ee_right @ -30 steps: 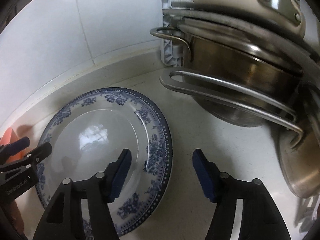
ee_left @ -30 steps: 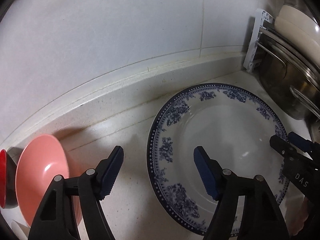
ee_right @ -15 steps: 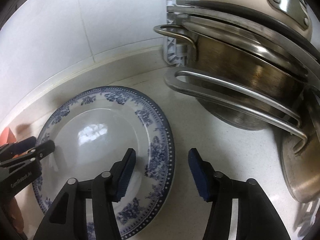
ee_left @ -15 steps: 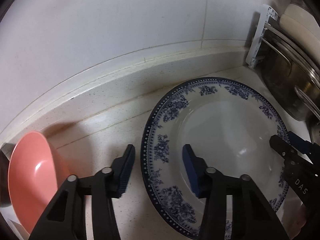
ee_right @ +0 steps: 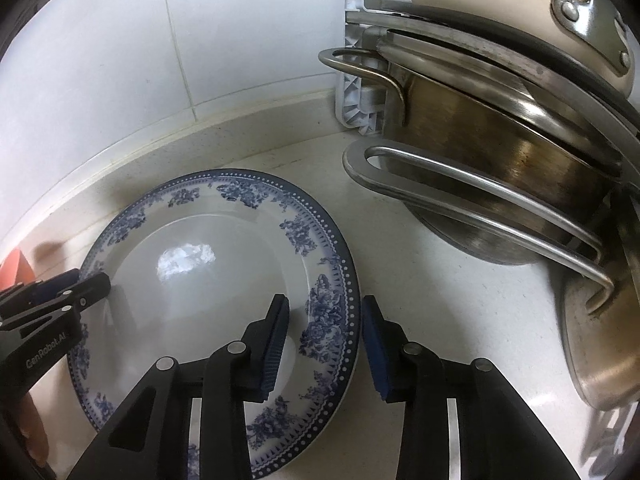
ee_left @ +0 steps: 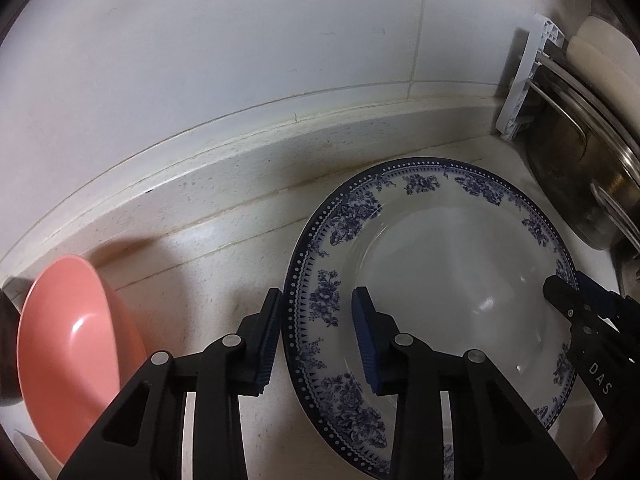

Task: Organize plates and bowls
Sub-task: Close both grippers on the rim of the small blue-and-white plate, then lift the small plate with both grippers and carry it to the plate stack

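Note:
A white plate with a blue floral rim (ee_left: 340, 220) (ee_right: 248, 196) lies flat on the pale counter. My left gripper (ee_left: 318, 340) straddles its left rim, one pad just outside the edge and the other over the plate's inner slope. Its jaws are closing and do not pinch the rim. My right gripper (ee_right: 326, 344) straddles the right rim the same way, jaws closing, pads still apart from the plate. Each gripper shows in the other's view: the right gripper (ee_left: 580, 308) and the left gripper (ee_right: 60, 292). A pink bowl (ee_left: 68, 352) sits left of the plate.
Stacked steel pots with long handles (ee_right: 500, 160) (ee_left: 580, 184) crowd the right side, close to the plate. A white plastic rack piece (ee_right: 356, 60) stands against the tiled wall behind them. The counter's raised back edge (ee_left: 240, 152) runs behind the plate.
Both grippers' jaws have narrowed around the plate's opposite rims. The plate and pink bowl lie where they were.

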